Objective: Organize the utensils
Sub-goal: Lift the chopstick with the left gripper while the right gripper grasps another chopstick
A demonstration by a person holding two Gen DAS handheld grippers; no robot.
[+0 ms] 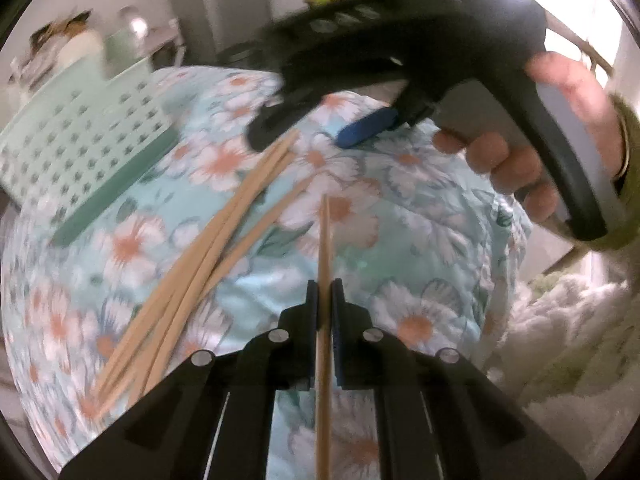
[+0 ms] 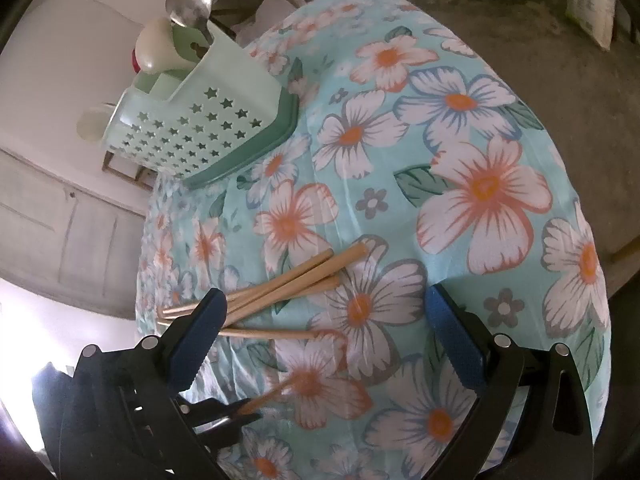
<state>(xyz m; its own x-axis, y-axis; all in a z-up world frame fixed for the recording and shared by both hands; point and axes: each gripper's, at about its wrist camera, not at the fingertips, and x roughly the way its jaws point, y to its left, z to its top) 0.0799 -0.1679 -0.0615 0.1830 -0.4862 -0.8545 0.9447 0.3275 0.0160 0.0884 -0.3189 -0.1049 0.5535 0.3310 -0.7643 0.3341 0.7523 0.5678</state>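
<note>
In the left wrist view my left gripper (image 1: pixel 325 285) is shut on one wooden chopstick (image 1: pixel 325 236), which points straight ahead between the pads. Several more chopsticks (image 1: pixel 208 256) lie loose on the floral tablecloth to its left. A mint green holder with star holes (image 1: pixel 80 148) stands at the far left. My right gripper (image 1: pixel 308 134) hovers beyond the pile, open, held by a hand (image 1: pixel 560 120). The right wrist view shows the right gripper (image 2: pixel 325 294) open over the loose chopsticks (image 2: pixel 280 288). The left gripper (image 2: pixel 240 410) is at the bottom left with its blurred chopstick (image 2: pixel 280 390). The holder (image 2: pixel 200 120) stands at the back.
The holder has a metal ladle (image 2: pixel 188 0) and a cream handle (image 2: pixel 154 44) standing in it. The round table's cloth (image 2: pixel 480 184) drops off at the right to a grey floor (image 2: pixel 580 60). White fluffy fabric (image 1: pixel 568 332) lies beside the table.
</note>
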